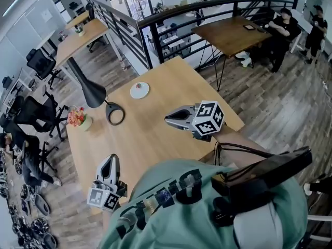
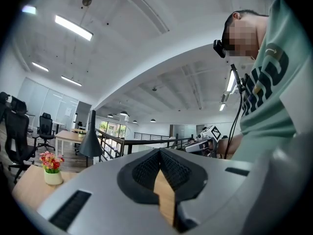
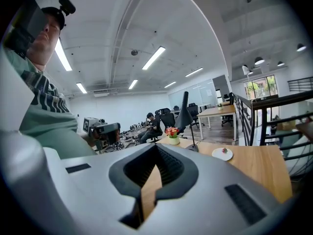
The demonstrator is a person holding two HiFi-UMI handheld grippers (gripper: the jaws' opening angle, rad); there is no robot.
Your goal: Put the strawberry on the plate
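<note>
A small white plate (image 1: 139,91) lies on the far part of the wooden table (image 1: 155,139), with the red strawberry (image 1: 138,85) on it. The right gripper view shows the same plate (image 3: 222,154) and strawberry (image 3: 224,150) ahead to the right. My right gripper (image 1: 167,120) hovers over the table's right side, pointing left, well short of the plate. Its jaws (image 3: 156,148) are shut with nothing between them. My left gripper (image 1: 110,158) is at the near left edge of the table. It is also shut and empty (image 2: 160,152).
A black desk lamp (image 1: 92,90) with a ring base (image 1: 115,113) stands left of the plate. A pot of flowers (image 1: 79,118) sits near the table's left edge. Office chairs stand on the left. A railing, another table and two people are at the back right.
</note>
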